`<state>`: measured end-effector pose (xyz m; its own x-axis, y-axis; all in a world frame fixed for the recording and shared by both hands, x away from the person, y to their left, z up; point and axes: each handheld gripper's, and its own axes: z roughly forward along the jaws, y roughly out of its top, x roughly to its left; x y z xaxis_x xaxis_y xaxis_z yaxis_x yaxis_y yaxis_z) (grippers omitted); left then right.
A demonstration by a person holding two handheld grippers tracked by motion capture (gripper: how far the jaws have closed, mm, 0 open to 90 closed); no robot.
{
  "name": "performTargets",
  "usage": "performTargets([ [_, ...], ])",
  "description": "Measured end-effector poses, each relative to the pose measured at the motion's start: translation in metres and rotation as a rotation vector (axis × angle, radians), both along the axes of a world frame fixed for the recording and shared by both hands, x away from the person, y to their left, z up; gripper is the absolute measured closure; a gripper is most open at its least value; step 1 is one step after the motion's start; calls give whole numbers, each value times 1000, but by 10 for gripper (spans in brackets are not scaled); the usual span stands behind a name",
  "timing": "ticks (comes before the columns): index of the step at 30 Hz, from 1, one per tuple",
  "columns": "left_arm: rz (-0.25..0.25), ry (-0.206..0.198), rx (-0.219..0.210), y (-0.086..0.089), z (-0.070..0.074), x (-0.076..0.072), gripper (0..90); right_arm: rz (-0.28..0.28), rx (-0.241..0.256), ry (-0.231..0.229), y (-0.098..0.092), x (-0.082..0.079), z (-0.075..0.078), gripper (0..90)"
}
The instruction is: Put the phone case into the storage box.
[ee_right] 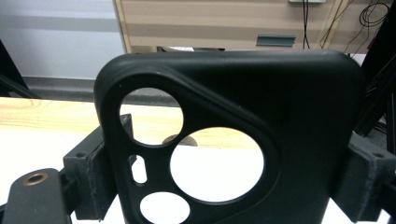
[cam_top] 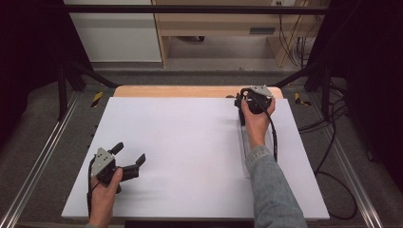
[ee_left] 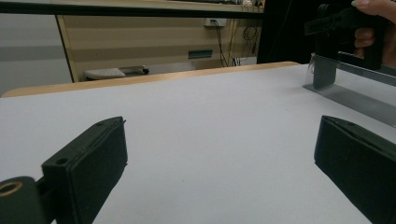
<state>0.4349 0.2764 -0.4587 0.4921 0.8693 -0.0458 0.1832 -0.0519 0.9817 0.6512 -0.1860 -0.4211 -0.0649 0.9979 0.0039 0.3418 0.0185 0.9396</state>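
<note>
A black phone case (ee_right: 243, 140), with its camera cut-outs showing, is held upright between the jaws of the right tongs (cam_top: 243, 102) at the far right of the white table (cam_top: 190, 156), near its wooden back edge. Just beside these tongs, a clear strip-like stand (ee_left: 355, 95) is seen lying on the table. The left tongs (cam_top: 129, 156) are held wide apart and empty above the table's near left part, well apart from the case.

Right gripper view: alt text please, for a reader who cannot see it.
A black phone case with round camera cutouts stands upright, clamped between the right gripper's two black jaws. Behind it lie the white tabletop, its wooden edge and a beige cabinet.
</note>
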Motion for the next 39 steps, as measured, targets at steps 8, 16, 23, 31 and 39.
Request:
performTargets([
  [8,6,1,-2,1,0,0,28,-6,7,7,1,0,0,106],
  [16,7,-2,-1,1,0,0,27,-4,2,9,0,0,0,108],
  [23,8,-3,2,1,0,0,27,-5,-12,14,1,0,0,101],
  [31,12,-4,0,2,0,0,27,-6,7,25,1,-1,1,46],
  [39,11,-6,-1,1,1,0,27,-1,-2,20,3,-2,2,45],
])
